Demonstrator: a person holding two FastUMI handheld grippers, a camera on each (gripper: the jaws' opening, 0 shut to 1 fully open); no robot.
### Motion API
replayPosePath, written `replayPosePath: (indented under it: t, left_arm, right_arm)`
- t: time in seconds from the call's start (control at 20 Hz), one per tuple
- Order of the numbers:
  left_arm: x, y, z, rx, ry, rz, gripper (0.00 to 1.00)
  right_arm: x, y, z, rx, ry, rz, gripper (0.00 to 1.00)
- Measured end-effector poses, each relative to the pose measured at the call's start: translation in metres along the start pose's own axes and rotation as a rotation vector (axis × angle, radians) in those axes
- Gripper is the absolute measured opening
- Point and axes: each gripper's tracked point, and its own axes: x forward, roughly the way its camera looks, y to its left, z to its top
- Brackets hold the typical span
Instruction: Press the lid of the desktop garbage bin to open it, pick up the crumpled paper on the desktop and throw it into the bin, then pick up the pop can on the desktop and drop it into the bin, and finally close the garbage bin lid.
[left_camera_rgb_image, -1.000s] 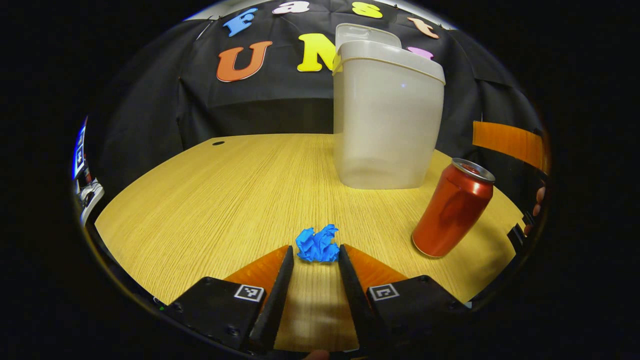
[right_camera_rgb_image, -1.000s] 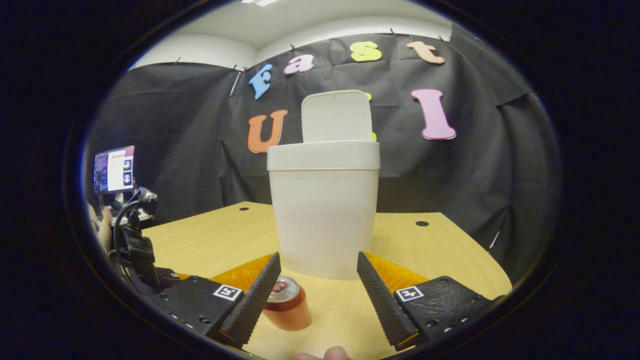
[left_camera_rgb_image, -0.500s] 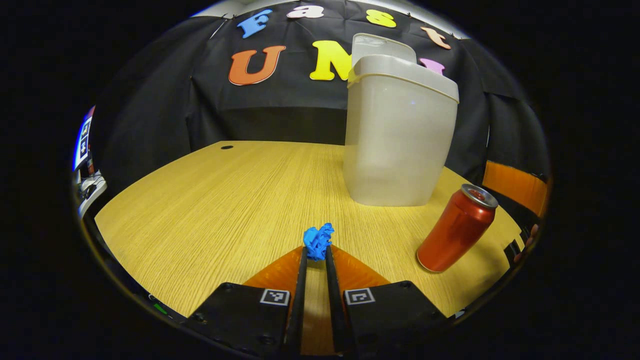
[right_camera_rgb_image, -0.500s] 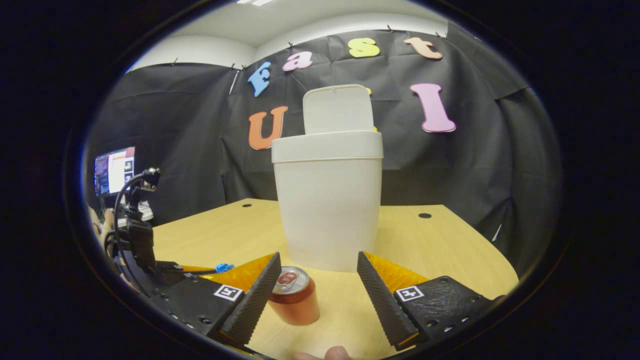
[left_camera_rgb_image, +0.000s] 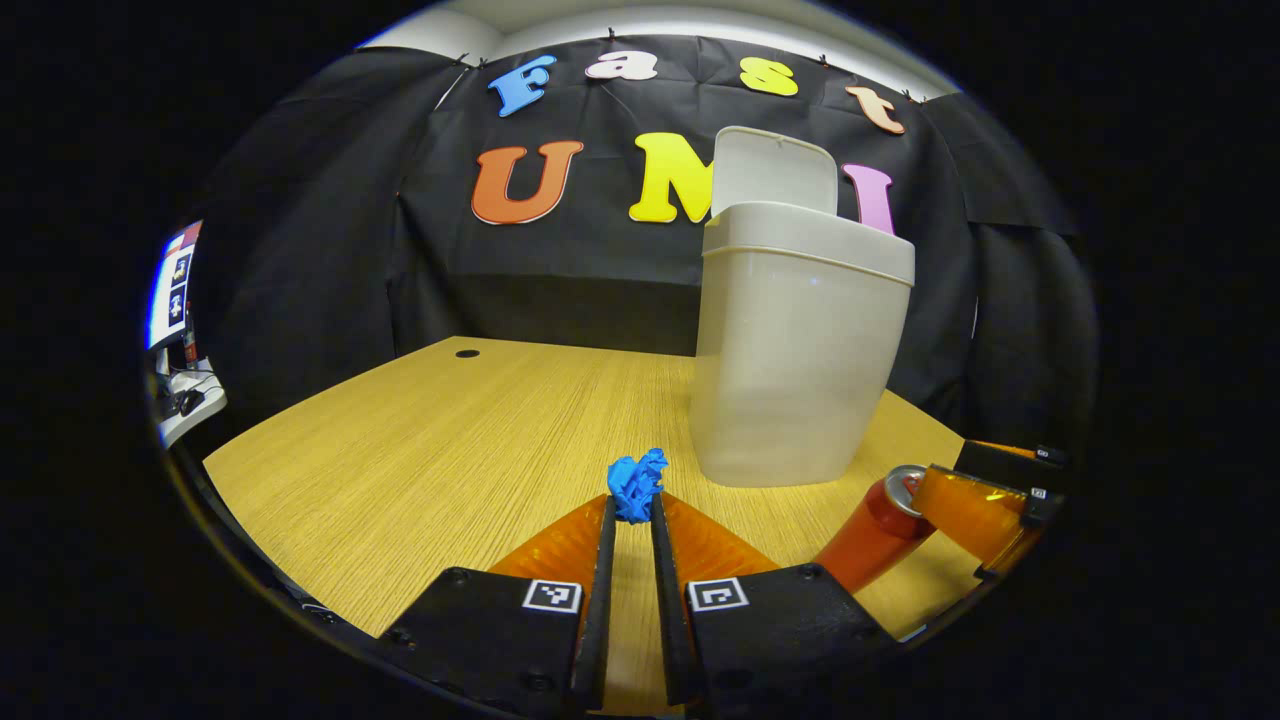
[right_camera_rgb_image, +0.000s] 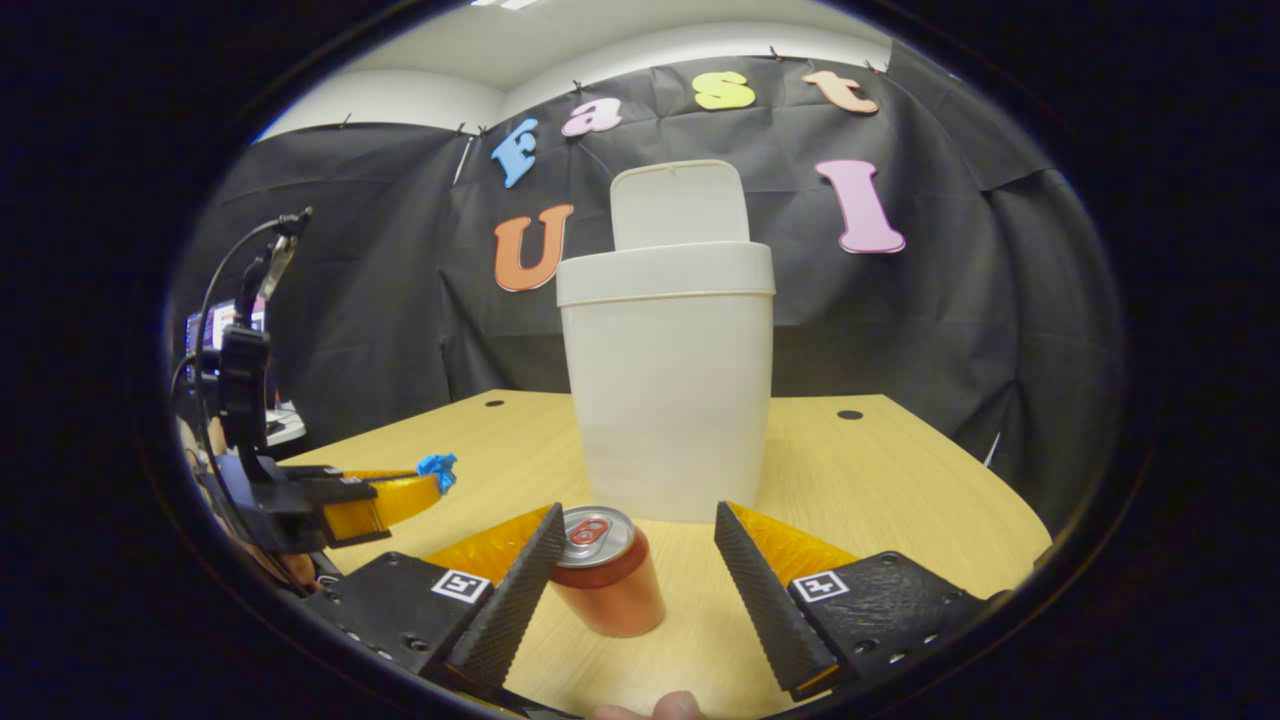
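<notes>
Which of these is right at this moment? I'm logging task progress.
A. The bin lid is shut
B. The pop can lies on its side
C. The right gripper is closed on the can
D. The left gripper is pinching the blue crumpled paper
D: in the left gripper view the left gripper has both fingers pressed on the crumpled paper; the lid stands open.

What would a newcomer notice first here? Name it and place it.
The tall white bin stands mid-table with its lid flipped up. In front of it, the left hand-held gripper pinches the blue crumpled paper. The open right hand-held gripper straddles the upright red pop can.
</notes>
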Motion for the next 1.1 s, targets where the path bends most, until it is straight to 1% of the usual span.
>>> replayPosePath:
  t: [0.1,0.3,0.65,0.75,1.1]
  left_arm:
    - [-0.003,-0.003,0.009,0.004,-0.022,-0.005,0.25]
    - [-0.009,-0.007,0.005,0.022,-0.032,-0.016,0.25]
    - [-0.010,-0.006,0.010,0.034,-0.042,-0.018,0.25]
    - [-0.011,-0.006,0.012,0.040,-0.046,-0.019,0.25]
    - [-0.013,-0.007,0.009,0.040,-0.043,-0.031,0.25]
  right_arm:
    - [-0.002,0.008,0.000,-0.015,-0.005,0.014,0.94]
    - [-0.001,0.011,0.000,-0.036,-0.005,0.022,0.94]
    - [-0.002,0.003,0.001,-0.018,-0.004,0.004,0.95]
    - [-0.002,0.002,0.001,-0.025,-0.007,-0.003,0.94]
    - [-0.002,0.001,0.006,-0.025,-0.016,-0.008,0.94]
